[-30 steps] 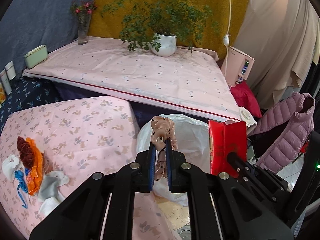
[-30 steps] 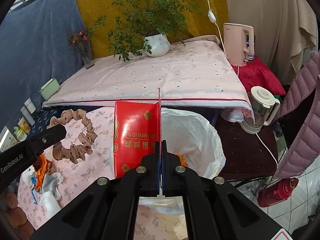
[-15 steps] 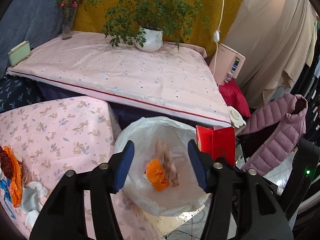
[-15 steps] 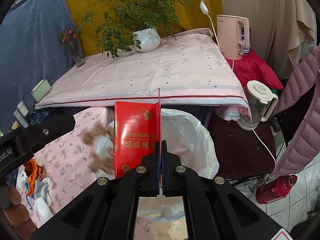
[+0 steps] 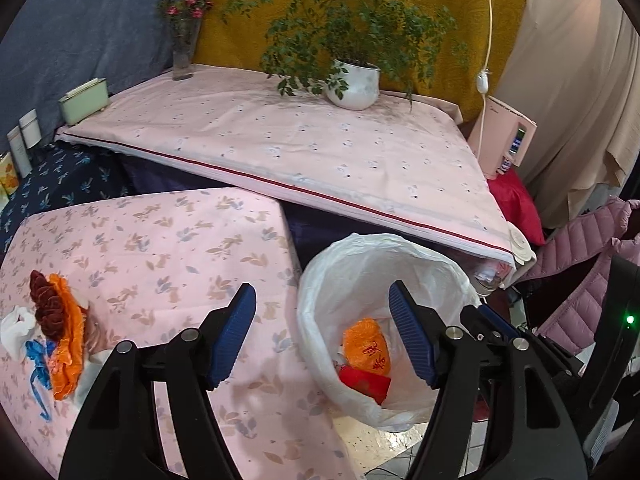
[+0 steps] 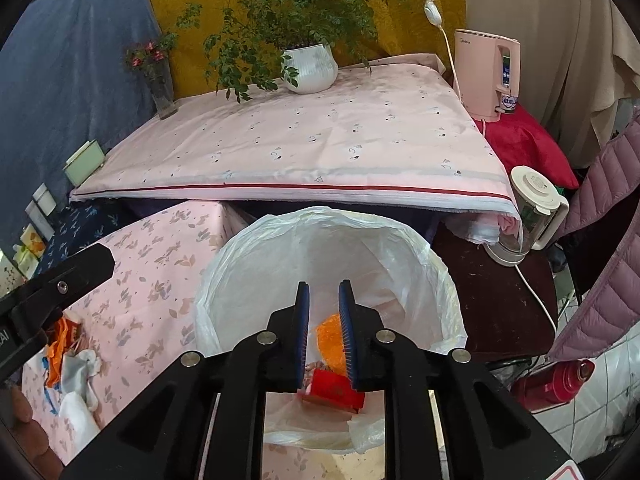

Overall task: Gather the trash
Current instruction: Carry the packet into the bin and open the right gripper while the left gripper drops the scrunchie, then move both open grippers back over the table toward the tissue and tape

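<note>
The left hand-held black gripper with blue ribbed pads (image 5: pixel 322 336) is spread wide and holds nothing; 1 pad hangs over the pink leaf-printed tablecloth (image 5: pixel 160 248) and the other over the mouth of the round bin lined with a thin white plastic bag (image 5: pixel 404 248). The right hand-held black gripper with blue pads (image 6: pixel 324 332) sits directly above that same bin (image 6: pixel 320 220), its 2 pads parted by a narrow gap with nothing between them.

Down inside the bag, below both grippers, lie a crumpled orange wrapper with red characters (image 5: pixel 367 350) and a flat red cardboard box (image 5: pixel 366 384). In the right wrist view the box (image 6: pixel 334 392) shows just under the pad tips, apart from them, with the wrapper (image 6: pixel 330 340) seen through the gap beyond it. A scrap of brownish material sits beside the box; what it is cannot be told.

On the tablecloth, well apart from the left gripper and off to its left, a heap of trash remains: a dark red ruffled fabric piece (image 5: pixel 46 300), an orange ruffled fabric piece (image 5: pixel 68 344), a blue ribbon (image 5: pixel 38 360) and crumpled white tissue (image 5: pixel 16 330). They touch and overlap one another near the cloth's near-left edge.

Behind the bin a pink sheet-covered platform (image 5: pixel 280 140) carries a green plant in a white pot (image 5: pixel 354 84).
</note>
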`<state>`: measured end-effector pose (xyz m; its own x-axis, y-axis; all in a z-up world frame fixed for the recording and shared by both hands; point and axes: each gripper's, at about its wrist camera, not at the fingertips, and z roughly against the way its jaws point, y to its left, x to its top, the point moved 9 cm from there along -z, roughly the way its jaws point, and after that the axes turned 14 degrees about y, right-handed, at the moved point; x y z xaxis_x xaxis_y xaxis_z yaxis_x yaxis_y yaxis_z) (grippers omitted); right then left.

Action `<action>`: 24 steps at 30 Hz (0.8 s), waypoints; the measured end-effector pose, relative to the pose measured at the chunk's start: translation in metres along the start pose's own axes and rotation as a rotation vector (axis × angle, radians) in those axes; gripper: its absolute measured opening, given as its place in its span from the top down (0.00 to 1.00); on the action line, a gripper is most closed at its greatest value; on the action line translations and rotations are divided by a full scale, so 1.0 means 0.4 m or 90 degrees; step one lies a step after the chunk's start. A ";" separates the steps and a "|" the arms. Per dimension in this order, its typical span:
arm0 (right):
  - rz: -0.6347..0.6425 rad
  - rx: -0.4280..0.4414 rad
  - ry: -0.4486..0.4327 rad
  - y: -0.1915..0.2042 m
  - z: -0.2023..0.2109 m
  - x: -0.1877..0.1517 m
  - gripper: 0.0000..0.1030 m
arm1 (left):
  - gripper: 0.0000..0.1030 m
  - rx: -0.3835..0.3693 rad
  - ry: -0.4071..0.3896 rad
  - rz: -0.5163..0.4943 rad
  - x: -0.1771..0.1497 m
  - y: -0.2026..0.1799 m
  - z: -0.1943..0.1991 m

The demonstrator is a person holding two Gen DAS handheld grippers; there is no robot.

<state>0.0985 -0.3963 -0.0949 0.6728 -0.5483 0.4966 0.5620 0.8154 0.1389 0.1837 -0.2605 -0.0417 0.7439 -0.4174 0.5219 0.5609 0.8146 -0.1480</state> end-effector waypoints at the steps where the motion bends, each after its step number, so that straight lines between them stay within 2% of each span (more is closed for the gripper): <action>1: 0.004 0.000 0.000 0.007 0.002 -0.002 0.82 | 0.36 0.006 -0.003 0.002 -0.001 0.007 0.003; 3: 0.008 0.000 -0.004 0.019 0.010 -0.008 0.75 | 0.36 0.014 -0.008 0.008 -0.005 0.024 0.012; 9: 0.020 0.005 -0.014 0.050 0.037 -0.020 0.66 | 0.36 0.027 -0.012 0.022 -0.020 0.060 0.031; 22: 0.055 0.023 -0.023 0.141 0.084 -0.061 0.59 | 0.31 0.050 -0.023 0.066 -0.067 0.162 0.079; 24: 0.063 0.027 -0.024 0.163 0.092 -0.070 0.57 | 0.27 0.053 -0.024 0.076 -0.076 0.182 0.084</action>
<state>0.0988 -0.3209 -0.0683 0.7045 -0.4584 0.5418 0.4727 0.8725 0.1236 0.1896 -0.1747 -0.0401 0.7885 -0.3011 0.5363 0.4356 0.8890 -0.1412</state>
